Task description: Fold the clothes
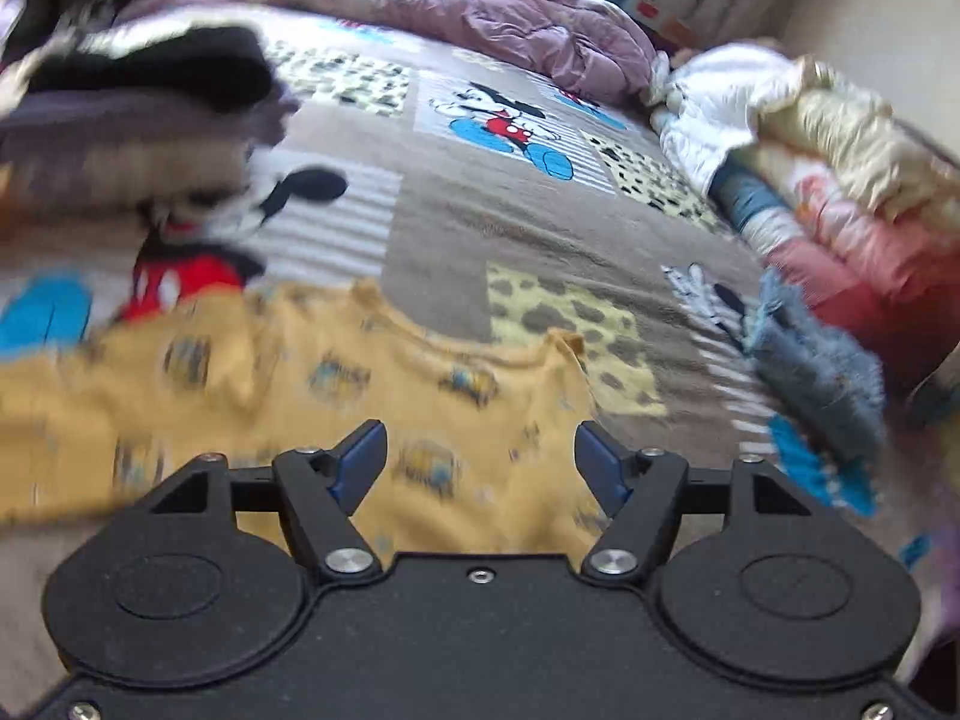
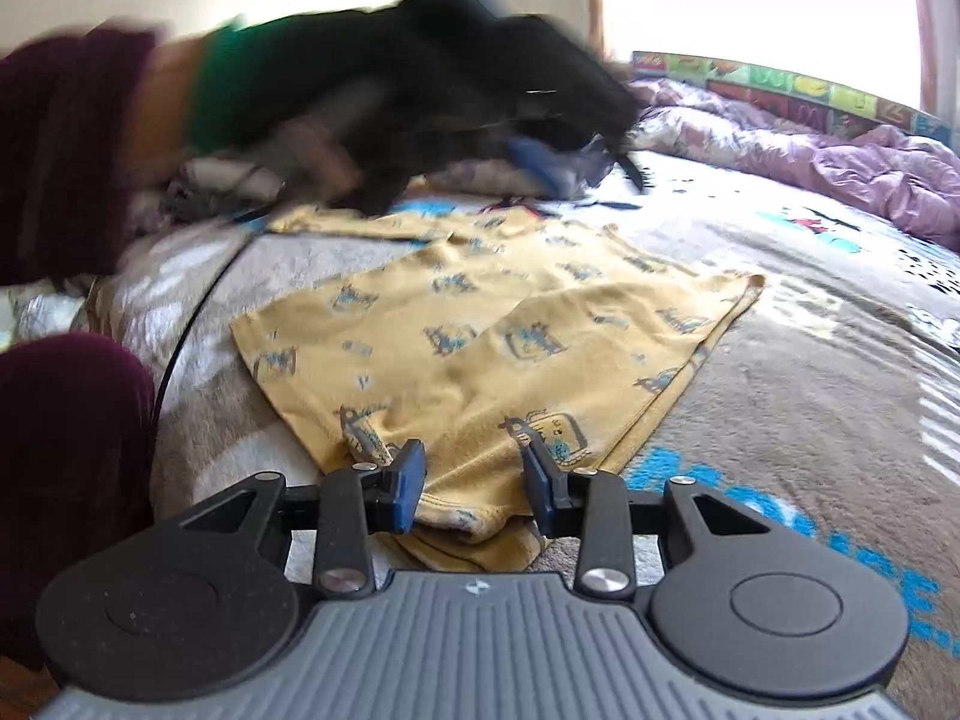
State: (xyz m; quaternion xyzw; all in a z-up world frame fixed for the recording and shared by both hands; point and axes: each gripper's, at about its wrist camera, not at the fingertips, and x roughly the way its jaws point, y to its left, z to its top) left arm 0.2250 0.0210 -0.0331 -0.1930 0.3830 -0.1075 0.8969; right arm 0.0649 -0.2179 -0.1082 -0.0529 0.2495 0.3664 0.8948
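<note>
While the yellow shirt (image 2: 480,336) lies lengthwise toward the pillows, right gripper (image 2: 474,489) fingers pinch its hem; left gripper (image 1: 480,462) gapes.

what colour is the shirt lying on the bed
Yellow shirt with small blue-grey printed figures; clearest in the right wrist view.

One yellow printed shirt (image 2: 480,324) on the bed. One cartoon-print blanket (image 1: 480,210). One purple quilt (image 1: 480,6). Two clothes piles: one left (image 1: 132,120), one right (image 1: 828,180). One denim piece (image 1: 822,366). Two tools: left (image 1: 480,459), right (image 2: 474,483).
</note>
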